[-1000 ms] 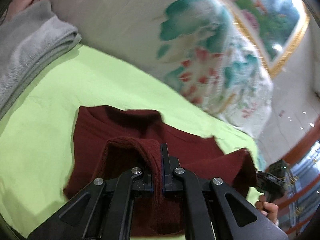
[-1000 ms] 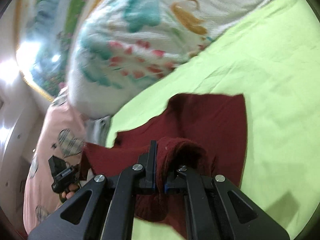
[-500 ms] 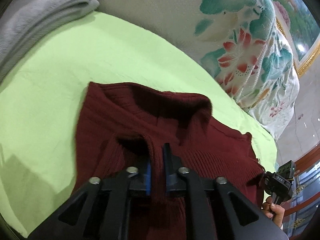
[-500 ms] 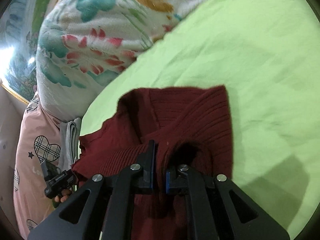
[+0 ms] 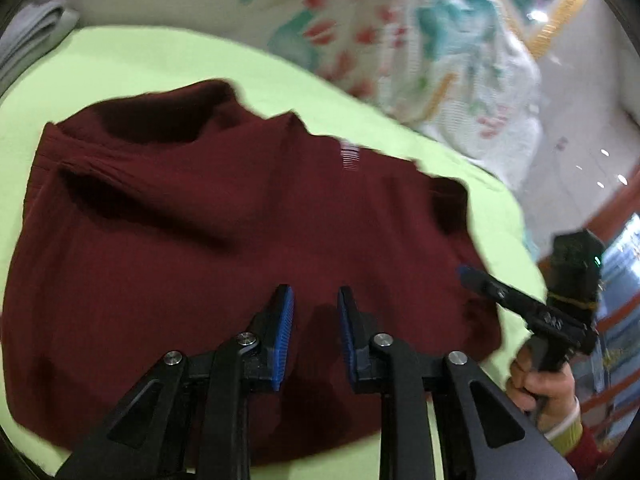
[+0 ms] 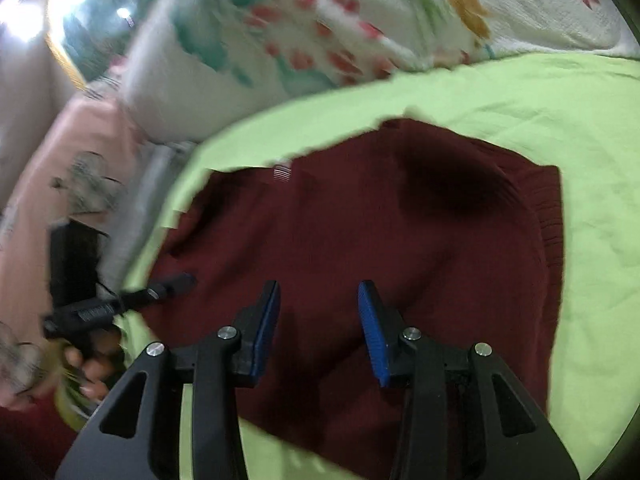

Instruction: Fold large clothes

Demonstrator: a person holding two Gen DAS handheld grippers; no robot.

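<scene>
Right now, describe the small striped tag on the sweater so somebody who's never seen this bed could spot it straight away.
Find the lime green sheet below the floral quilt; a dark red knit sweater lies spread on it. Near the sweater's far edge sits the striped tag, the only pale, white-lined patch on the plain red fabric.

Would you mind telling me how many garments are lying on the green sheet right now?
1: a maroon knit sweater spread across the green sheet ahead of both tools. Grey folded fabric sits at the sheet's far edge, beside it rather than on it. Others may lie outside view.
</scene>
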